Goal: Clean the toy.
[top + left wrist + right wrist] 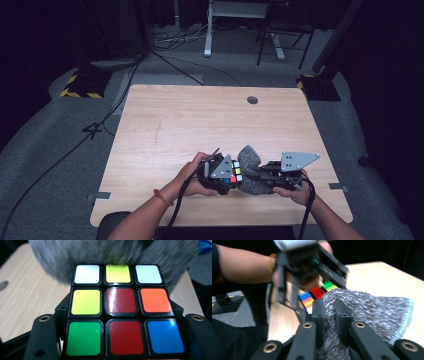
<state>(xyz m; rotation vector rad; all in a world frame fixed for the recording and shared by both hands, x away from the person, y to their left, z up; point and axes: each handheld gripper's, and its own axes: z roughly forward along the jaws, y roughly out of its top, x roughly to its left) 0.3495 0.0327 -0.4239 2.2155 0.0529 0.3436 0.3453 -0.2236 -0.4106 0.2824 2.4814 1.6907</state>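
Observation:
A Rubik's cube (121, 308) with mixed coloured stickers sits between the jaws of my left gripper (121, 340), which is shut on it; the cube (233, 173) is low over the front of the wooden table (200, 120). A fuzzy grey cloth (252, 170) lies right beside the cube, touching it. My right gripper (329, 315) is shut on a fold of that grey cloth (372, 310). In the right gripper view the cube (317, 292) and the left gripper (307, 270) show just beyond the cloth. The two grippers (260, 175) meet near the table's front edge.
A round cable hole (252, 100) is at the table's far side. Cables (75, 145) run over the grey floor to the left. Stand bases with yellow-black tape (82, 85) sit off the table's far corners. A desk frame (240, 30) stands behind.

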